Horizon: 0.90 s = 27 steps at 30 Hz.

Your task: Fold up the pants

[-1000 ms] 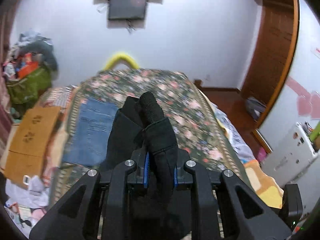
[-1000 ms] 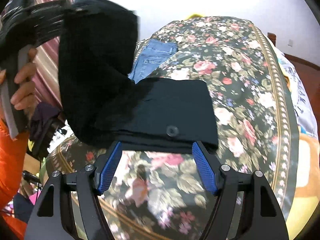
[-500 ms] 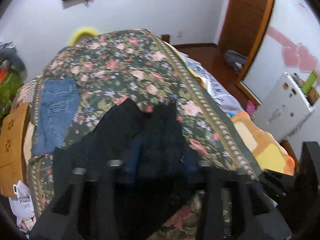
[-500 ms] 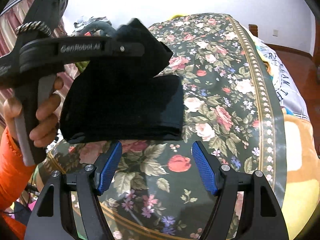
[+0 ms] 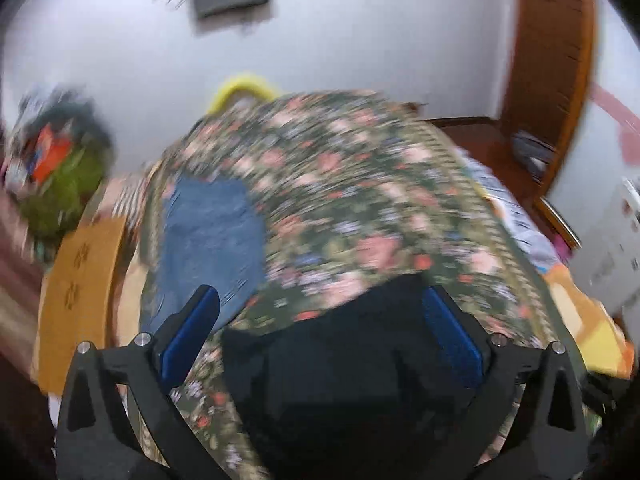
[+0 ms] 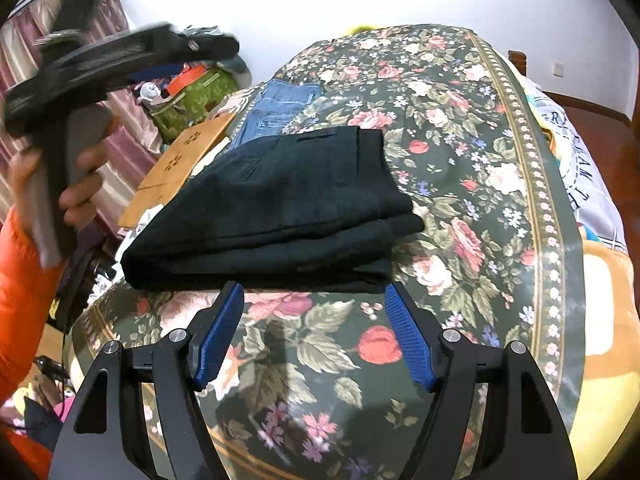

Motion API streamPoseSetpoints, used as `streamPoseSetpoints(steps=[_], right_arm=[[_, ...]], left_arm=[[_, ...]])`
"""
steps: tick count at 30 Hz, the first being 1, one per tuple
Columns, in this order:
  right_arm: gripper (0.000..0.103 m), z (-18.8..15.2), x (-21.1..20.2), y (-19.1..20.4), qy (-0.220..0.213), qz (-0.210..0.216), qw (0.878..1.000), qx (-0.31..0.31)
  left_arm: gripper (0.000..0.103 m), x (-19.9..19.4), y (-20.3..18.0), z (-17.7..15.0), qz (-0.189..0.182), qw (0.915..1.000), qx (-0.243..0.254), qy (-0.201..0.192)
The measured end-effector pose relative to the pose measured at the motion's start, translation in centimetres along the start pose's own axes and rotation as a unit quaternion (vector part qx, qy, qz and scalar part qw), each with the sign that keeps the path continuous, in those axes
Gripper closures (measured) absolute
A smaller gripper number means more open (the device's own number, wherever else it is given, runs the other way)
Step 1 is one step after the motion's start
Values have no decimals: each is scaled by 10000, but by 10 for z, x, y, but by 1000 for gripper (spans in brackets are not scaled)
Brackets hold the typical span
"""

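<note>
The black pants (image 6: 280,208) lie folded in a flat stack on the floral bedspread (image 6: 460,152). In the blurred left wrist view they show as a dark mass (image 5: 344,360) below my left gripper (image 5: 320,304), which is open and empty above them. In the right wrist view the left gripper is held up at the far left, away from the pants. My right gripper (image 6: 314,296) is open and empty, its fingertips just short of the near edge of the folded pants.
Blue jeans (image 6: 280,108) lie on the bed behind the black pants, also in the left wrist view (image 5: 208,232). A cardboard box (image 6: 180,168) and a green bag (image 6: 188,100) stand left of the bed. A white cabinet (image 5: 612,240) stands at right.
My left gripper laid the held end of the pants over the stack, opened, and lifted away to the left. The right gripper stayed open near the front edge.
</note>
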State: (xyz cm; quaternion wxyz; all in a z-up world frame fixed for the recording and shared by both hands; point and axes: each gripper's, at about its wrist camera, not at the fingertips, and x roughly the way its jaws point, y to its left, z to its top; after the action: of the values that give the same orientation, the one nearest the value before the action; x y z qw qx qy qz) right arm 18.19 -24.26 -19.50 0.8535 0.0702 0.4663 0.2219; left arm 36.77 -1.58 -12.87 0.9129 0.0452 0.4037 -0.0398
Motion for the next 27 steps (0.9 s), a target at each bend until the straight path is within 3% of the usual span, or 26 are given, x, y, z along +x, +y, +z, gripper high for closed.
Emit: streamPoseSetpoints(steps=[4,7,9,12,13,16,20,27], right_arm=[[33,3,10,8,95,-30,9999,-83],[33,5,16,11,166,-51,9998,-99],[33,6,17,14,189,-46,9997,-113],[33,7,18,15,209,-86,9997,-126],[33,7,18,15,208,-119,9996,-141],[33,8,16,13,206,-216,9995,-119],[33,9,8,9,136,-304,9994,-59],[33,11,-17,10,-183,-336,9993,26]], left_arm=[[0,49,54,4,141,9970,-638,422],[0,85,67,-4,453,9947,-499,774],[0,118,72,-16,645,9900,-208,1235],[0,159,82,-47,407,9769,-141,2095],[0,163,88,-54,248,9752,-285,2181],[0,155,106,-72,-157,9718,-800,2214],[0,131,111,-91,-129,9722,-909,2153],[0,58,105,-121,-19,9813,-716,1786]])
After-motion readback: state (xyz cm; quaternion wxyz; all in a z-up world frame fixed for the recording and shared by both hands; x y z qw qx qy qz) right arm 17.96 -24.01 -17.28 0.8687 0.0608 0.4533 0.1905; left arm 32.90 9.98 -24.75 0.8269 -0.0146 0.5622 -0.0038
